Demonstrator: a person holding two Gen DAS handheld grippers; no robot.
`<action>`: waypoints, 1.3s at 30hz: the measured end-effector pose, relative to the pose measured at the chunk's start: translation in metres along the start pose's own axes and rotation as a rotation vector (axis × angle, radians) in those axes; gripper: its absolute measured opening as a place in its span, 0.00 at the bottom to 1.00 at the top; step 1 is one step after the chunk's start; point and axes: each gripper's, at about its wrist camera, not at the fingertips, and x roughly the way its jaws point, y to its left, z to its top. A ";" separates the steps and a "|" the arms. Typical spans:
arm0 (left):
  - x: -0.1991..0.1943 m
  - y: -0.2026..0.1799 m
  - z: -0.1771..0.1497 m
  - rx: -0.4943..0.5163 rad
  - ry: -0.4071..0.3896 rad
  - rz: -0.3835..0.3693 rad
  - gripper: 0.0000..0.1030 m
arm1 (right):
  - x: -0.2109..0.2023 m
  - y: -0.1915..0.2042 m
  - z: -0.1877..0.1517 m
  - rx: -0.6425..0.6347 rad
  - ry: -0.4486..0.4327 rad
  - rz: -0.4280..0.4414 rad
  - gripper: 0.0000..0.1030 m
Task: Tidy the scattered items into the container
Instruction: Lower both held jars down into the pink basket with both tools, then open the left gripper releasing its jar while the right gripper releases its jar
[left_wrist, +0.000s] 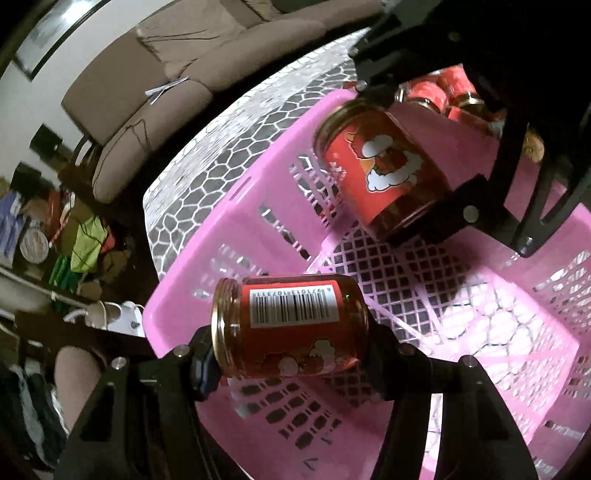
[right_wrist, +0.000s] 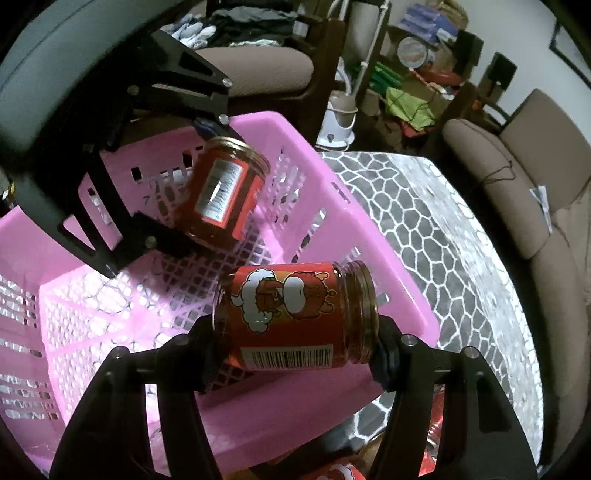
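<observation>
Jars (left_wrist: 291, 326), red-labelled with barcodes, clamped in both tongs (left_wrist: 291, 354) over pink basket (left_wrist: 243, 218).

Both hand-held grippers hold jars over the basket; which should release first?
Probably left: its jar hangs over the pink basket's mesh floor, whereas the right hand-held gripper's jar sits nearer the rim.

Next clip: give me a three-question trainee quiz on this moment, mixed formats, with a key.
1. True or false: both the left gripper and right gripper hold a jar.
2. The left jar hangs over: A) sofa B) pink basket C) floor
3. Fill in: the right jar has no ____ on its mouth.

Key: 1 true; 2 B; 3 lid
</observation>
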 end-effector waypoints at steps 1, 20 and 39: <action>0.001 0.001 0.001 -0.005 -0.001 -0.004 0.60 | 0.000 0.000 0.000 0.000 -0.003 0.005 0.59; -0.004 -0.006 -0.003 -0.016 -0.005 -0.006 0.63 | -0.012 0.010 0.004 -0.035 -0.020 -0.008 0.55; -0.026 -0.009 -0.009 -0.043 -0.023 0.011 0.64 | -0.032 0.027 0.005 -0.063 -0.026 -0.034 0.59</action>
